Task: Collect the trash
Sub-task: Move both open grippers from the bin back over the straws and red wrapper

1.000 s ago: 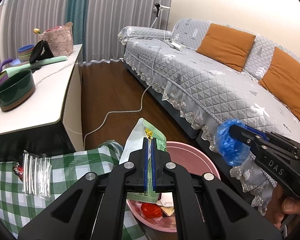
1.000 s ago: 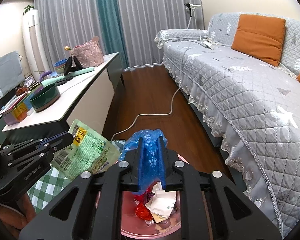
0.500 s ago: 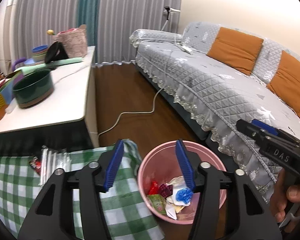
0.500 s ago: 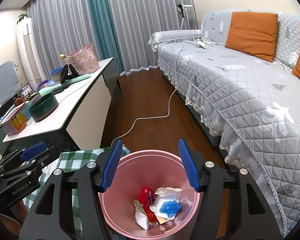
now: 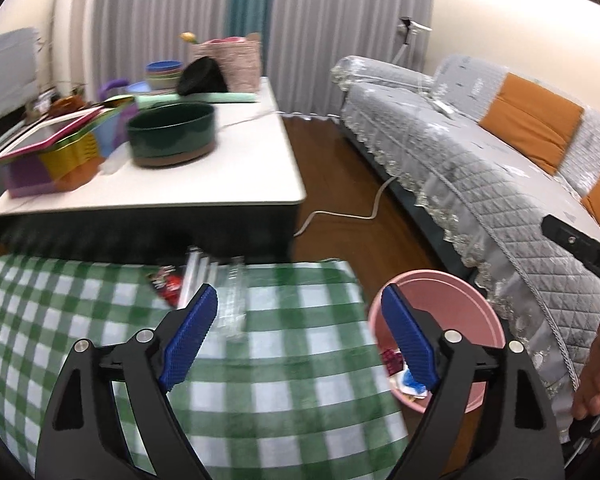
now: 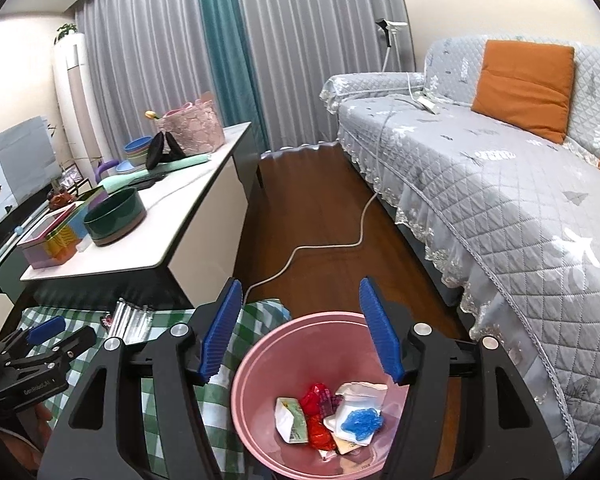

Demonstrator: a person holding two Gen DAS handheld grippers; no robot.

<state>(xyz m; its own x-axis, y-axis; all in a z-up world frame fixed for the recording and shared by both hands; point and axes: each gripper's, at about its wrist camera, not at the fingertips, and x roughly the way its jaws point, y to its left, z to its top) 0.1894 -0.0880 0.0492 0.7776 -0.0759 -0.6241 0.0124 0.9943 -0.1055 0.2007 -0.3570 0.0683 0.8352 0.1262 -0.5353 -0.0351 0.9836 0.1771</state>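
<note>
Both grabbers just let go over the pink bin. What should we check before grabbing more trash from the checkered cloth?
1. Left gripper empty, jaws opening: ok.
2. Right gripper open and empty: ok.
3. Blue bag and green packet lie inside the bin: ok.
4. Bin upright beside the cloth: ok.
5. Trash left on the cloth: red wrapper and clear wrapper: not ok.
6. More trash hidden behind the grippers: cannot tell.
</note>
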